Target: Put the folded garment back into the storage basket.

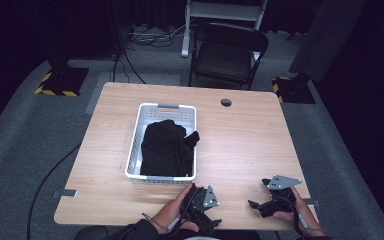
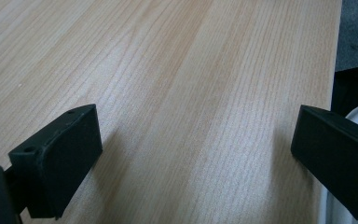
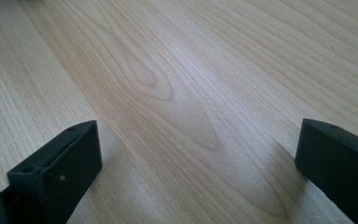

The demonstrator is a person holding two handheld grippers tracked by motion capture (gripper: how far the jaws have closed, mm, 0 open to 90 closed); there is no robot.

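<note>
A white plastic laundry basket (image 1: 136,145) stands at the middle-left of the wooden table (image 1: 245,140). A crumpled black garment (image 1: 166,147) lies inside it, one corner draped toward the right wall. My left gripper (image 1: 206,207) rests low by the table's front edge, just in front of the basket's near right corner. It is open (image 2: 196,144) over bare wood. My right gripper (image 1: 258,193) sits near the front right corner, and it too is open (image 3: 198,149) with only wood grain between its jaws.
A black folding chair (image 1: 227,55) stands behind the table's far edge. A round cable hole (image 1: 225,102) sits near the far side. Cables run across the grey carpet (image 1: 25,150) at the left. In the left gripper view the table's edge (image 2: 333,70) lies close on the right.
</note>
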